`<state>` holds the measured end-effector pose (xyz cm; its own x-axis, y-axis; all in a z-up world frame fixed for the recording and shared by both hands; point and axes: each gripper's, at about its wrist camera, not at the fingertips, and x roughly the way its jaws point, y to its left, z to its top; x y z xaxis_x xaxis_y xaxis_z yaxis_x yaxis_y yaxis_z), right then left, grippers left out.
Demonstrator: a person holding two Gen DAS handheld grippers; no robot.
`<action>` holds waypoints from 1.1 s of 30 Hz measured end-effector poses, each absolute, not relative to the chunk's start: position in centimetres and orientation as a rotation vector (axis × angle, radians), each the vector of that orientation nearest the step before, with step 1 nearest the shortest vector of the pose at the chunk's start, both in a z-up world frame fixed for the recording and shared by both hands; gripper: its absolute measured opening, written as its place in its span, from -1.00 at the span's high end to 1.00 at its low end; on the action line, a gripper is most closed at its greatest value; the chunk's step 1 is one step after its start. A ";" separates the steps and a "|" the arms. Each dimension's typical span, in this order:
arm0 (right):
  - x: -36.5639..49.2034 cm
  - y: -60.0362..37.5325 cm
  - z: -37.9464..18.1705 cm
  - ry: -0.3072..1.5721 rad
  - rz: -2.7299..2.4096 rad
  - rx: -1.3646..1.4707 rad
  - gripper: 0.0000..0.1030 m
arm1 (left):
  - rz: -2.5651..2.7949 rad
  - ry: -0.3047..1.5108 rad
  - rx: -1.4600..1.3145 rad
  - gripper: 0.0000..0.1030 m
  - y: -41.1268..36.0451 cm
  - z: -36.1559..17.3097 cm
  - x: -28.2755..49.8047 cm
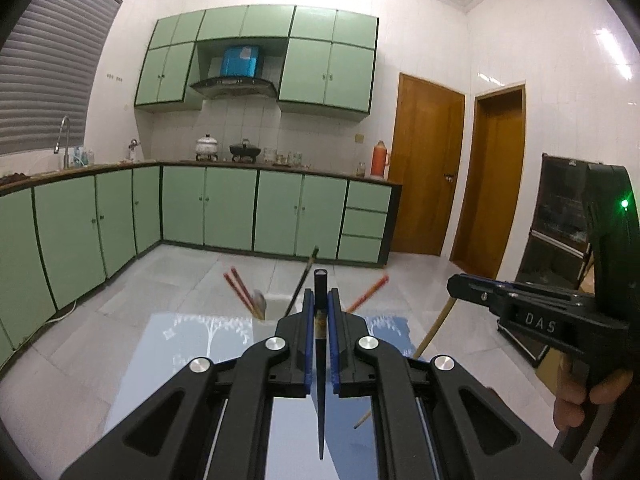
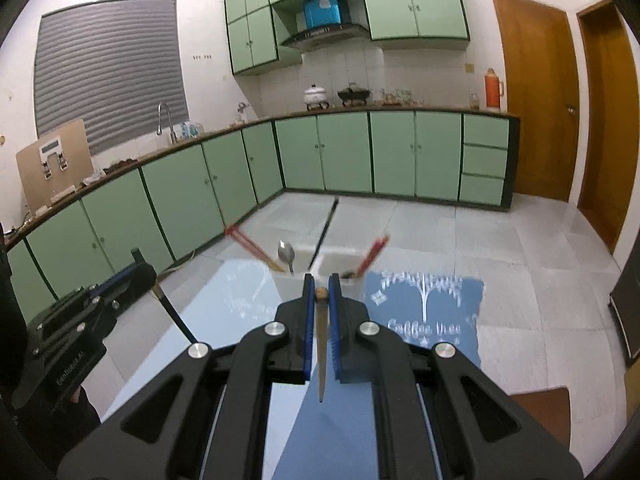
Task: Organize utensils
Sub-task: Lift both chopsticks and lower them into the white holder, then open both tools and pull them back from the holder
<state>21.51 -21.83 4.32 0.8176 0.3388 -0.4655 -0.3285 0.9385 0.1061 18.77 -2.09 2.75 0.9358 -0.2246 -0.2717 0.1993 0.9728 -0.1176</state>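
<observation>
Left wrist view, left to right: grey slatted window blind (image 1: pixel 48 80); pale green base cabinets (image 1: pixel 208 208) under a dark worktop; white lidded pot (image 1: pixel 207 146) and black wok (image 1: pixel 245 149) on the hob; orange vacuum flask (image 1: pixel 379 159); two brown wooden doors (image 1: pixel 428 172).

Foreground: blue printed table mat (image 1: pixel 208 336). At its far edge, white two-compartment utensil holder (image 1: pixel 276 304), partly hidden behind the jaws. It holds red chopsticks (image 1: pixel 240 290) leaning left, a metal spoon (image 1: pixel 259 300), a thin dark chopstick (image 1: pixel 302 280) upright and a further red chopstick (image 1: pixel 368 294) leaning right.

Left gripper (image 1: pixel 321 320): blue-padded jaws clamped on a black tapered chopstick (image 1: pixel 321 380), thick end up, tip hanging toward the camera above the mat.

Right gripper (image 2: pixel 319 312): jaws clamped on a pale wooden chopstick (image 2: pixel 322 360), round end at the pads, tip hanging above the mat. In the left view it shows at the right, gripped by a hand (image 1: pixel 576 396), the chopstick slanting down below it.

Both grippers point slightly downward toward the holder, side by side, apart from each other.
</observation>
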 end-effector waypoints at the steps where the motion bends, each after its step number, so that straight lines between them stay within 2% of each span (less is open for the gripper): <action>1: 22.0 -21.9 4.8 0.488 0.356 0.025 0.89 | -0.216 0.274 -0.090 0.88 -2.1 3.2 19.2; 10: 26.6 -22.7 9.8 0.367 0.339 0.098 0.89 | -0.181 0.116 -0.091 0.88 -1.9 7.9 24.2; 17: 31.3 -22.8 10.8 0.319 0.300 0.094 0.89 | -0.143 0.033 -0.089 0.88 -2.0 9.3 29.2; 23: 35.3 -22.0 9.3 0.325 0.278 0.059 0.88 | -0.122 0.068 -0.064 0.88 -2.2 6.9 34.4; 33: 39.6 -21.1 3.2 0.487 0.315 0.074 0.82 | -0.151 0.279 -0.089 0.87 -1.4 0.1 38.6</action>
